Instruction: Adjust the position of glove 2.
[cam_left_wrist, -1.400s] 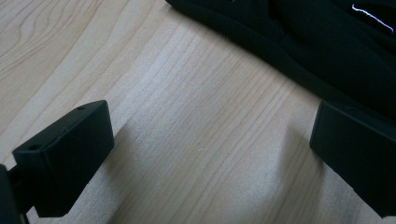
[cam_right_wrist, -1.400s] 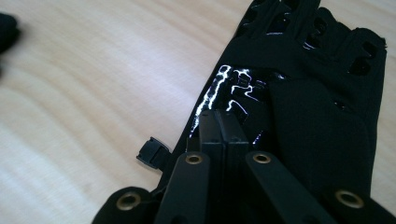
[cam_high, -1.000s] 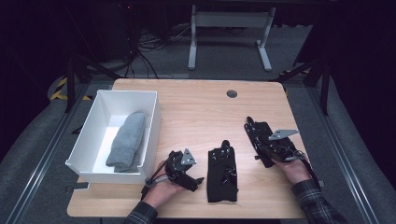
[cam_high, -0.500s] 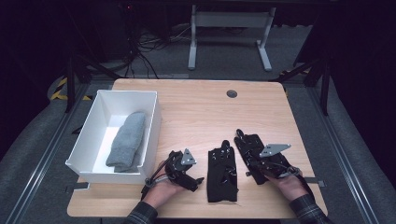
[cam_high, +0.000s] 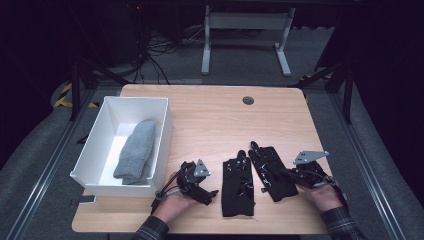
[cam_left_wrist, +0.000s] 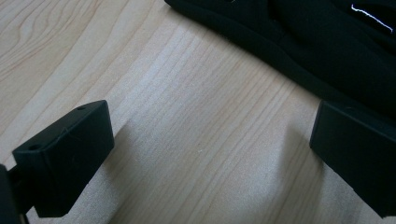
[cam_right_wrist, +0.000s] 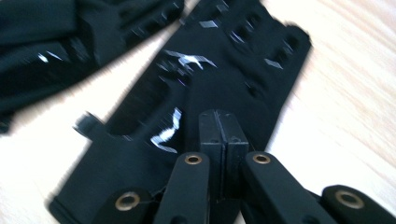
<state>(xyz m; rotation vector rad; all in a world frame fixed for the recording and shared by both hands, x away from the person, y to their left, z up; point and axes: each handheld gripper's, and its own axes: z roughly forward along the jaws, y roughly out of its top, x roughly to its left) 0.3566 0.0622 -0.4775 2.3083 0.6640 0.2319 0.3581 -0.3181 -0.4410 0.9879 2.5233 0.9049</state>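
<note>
A light wooden table (cam_high: 210, 120) holds two black fabric gloves. The right gripper (cam_right_wrist: 218, 122), jaws pressed together, pinches the cuff of the right black glove (cam_high: 272, 170). The left gripper (cam_left_wrist: 210, 154), jaws wide apart, rests beside the left black glove (cam_high: 238, 186), near a white box (cam_high: 162, 135) holding a grey sock (cam_high: 135, 150)

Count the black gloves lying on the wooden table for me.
2. One black glove lies flat near the table's front edge, at its middle. The other black glove lies just to its right, angled, with the right hand-held gripper over its cuff end.
</note>
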